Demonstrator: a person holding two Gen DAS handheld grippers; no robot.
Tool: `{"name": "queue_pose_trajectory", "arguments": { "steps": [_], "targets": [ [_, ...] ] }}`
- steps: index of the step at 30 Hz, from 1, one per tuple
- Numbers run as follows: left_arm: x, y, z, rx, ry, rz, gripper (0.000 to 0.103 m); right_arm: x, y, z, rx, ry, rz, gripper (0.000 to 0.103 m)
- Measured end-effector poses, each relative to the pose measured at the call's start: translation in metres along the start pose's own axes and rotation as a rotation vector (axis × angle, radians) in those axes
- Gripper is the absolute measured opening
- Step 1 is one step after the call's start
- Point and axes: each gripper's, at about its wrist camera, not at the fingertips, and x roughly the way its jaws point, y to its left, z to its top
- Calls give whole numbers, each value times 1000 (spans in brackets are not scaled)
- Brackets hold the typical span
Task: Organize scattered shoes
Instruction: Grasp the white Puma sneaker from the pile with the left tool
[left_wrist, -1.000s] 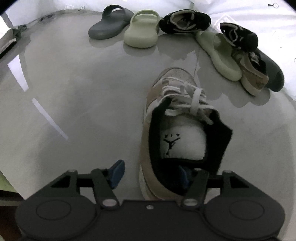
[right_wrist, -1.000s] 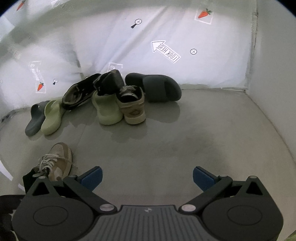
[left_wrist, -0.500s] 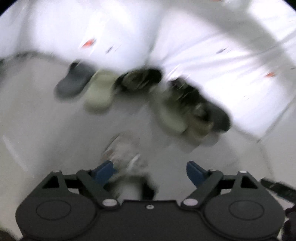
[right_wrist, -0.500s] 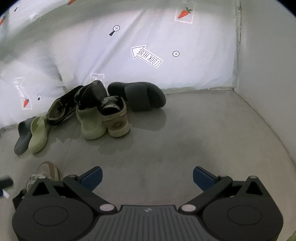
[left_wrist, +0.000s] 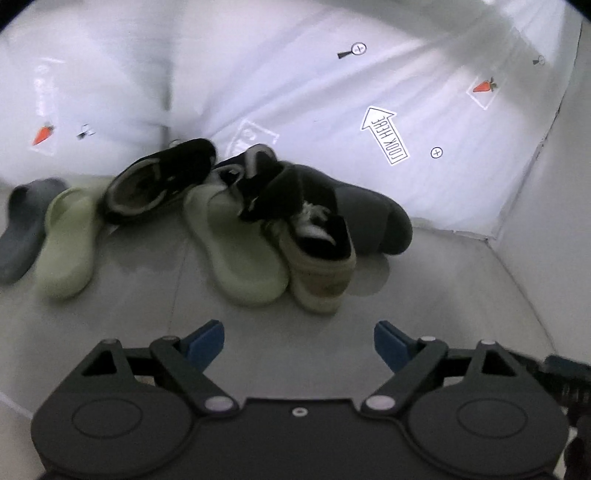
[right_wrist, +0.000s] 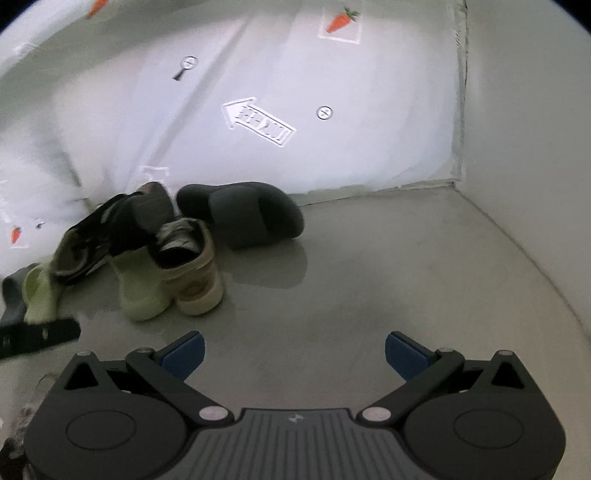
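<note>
both hand-held tools are hanging above the glossy grey floor (left_wrist: 155, 314) with nothing in them. the left gripper (left_wrist: 298, 345) is holding its blue-padded fingers (left_wrist: 207, 341) spread wide, and the right gripper (right_wrist: 293, 356) is doing the same with its blue fingertips (right_wrist: 406, 356).

ahead of the left gripper, the shoes are lying in a loose cluster against the white sheet backdrop (left_wrist: 295, 92). straight in front, a pale green foam slide (left_wrist: 236, 243) is pressing side by side against a tan high-top sneaker with a black collar and white laces (left_wrist: 319, 254), heel towards the gripper. a black sneaker (left_wrist: 258, 173) is resting tilted on top of those two. just behind and to the right of them, a dark grey foam slide (left_wrist: 373, 218) is lying across. off to the left, another black low sneaker (left_wrist: 159, 181) is leaning over a second pale green slide (left_wrist: 66, 240), which is touching a second dark grey slide (left_wrist: 22, 229) at the far left.

from the right gripper, the same pile is sitting ahead and to the left, well apart from its fingers.
</note>
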Motion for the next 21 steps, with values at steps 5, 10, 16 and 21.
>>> {"name": "queue_pose_trajectory", "arguments": {
  "steps": [5, 10, 16, 21],
  "targets": [
    [68, -4, 29, -13, 25, 5, 84, 39, 4, -5, -65, 56, -27, 103],
    [129, -2, 47, -17, 60, -38, 44, 75, 5, -6, -68, 138, -28, 103],
    [185, -3, 61, -29, 135, 8, 45, 96, 6, 2, -86, 141, -37, 103],
    [188, -9, 54, -43, 111, 63, 39, 92, -1, 3, -72, 129, -45, 103]
  ]
}}
